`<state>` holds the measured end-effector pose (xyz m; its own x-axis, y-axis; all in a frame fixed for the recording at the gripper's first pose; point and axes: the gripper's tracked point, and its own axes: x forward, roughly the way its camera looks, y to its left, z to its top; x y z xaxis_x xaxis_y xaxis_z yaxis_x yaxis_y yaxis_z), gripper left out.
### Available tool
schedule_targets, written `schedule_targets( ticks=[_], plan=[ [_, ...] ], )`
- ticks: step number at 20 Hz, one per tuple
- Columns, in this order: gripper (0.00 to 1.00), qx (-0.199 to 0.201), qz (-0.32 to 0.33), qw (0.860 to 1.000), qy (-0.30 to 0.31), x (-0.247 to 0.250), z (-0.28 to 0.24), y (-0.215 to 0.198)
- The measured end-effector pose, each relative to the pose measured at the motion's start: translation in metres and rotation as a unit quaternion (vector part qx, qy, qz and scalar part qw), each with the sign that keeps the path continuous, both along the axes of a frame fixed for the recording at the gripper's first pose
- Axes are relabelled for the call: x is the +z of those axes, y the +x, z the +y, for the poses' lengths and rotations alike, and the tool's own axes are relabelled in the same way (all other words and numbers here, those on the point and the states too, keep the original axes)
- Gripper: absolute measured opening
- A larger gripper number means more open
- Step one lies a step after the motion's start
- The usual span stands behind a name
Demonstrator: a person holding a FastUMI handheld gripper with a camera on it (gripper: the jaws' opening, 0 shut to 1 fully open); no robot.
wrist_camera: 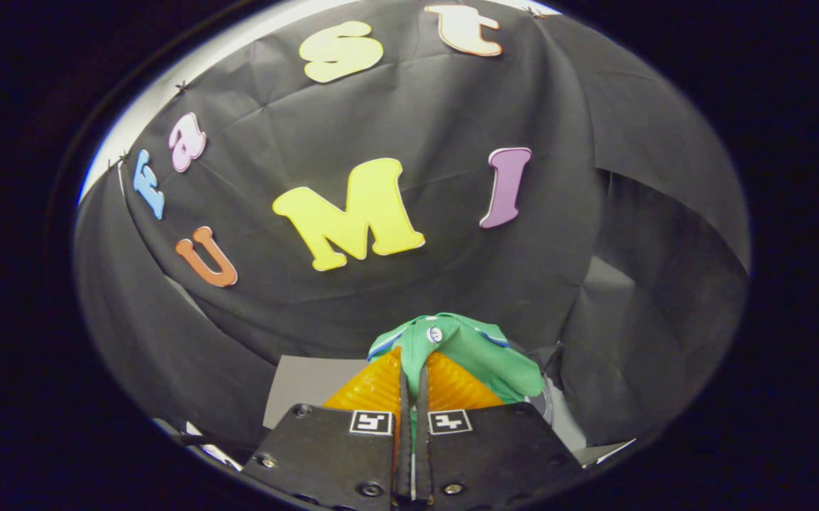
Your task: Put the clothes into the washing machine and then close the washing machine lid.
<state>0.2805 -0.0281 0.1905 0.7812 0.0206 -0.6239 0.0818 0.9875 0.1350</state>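
Note:
A green garment (477, 351) with blue-and-white trim and a small white button hangs from my gripper (414, 358). Both fingers are pressed together on a fold of the cloth, and most of it drapes over the right finger. The gripper is lifted and points at the booth's black cloth wall. A strip of grey surface (303, 387) shows below, to the left of the fingers; what it belongs to I cannot tell.
Black cloth wall (395, 128) stands all around ahead. On the right a separate cloth panel (665, 298) hangs, with a pale gap beside it. A bit of curved grey rim (548, 408) peeks out under the garment on the right.

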Motion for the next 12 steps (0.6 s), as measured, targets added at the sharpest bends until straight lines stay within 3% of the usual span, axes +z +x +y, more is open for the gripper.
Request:
schedule_targets(
  ticks=[7, 12],
  plan=[
    [0.06, -0.011, 0.039, 0.999, 0.020, -0.058, -0.051, 0.013],
    [0.05, 0.003, 0.067, 0.998, 0.023, -0.101, -0.069, 0.012]
  ],
)
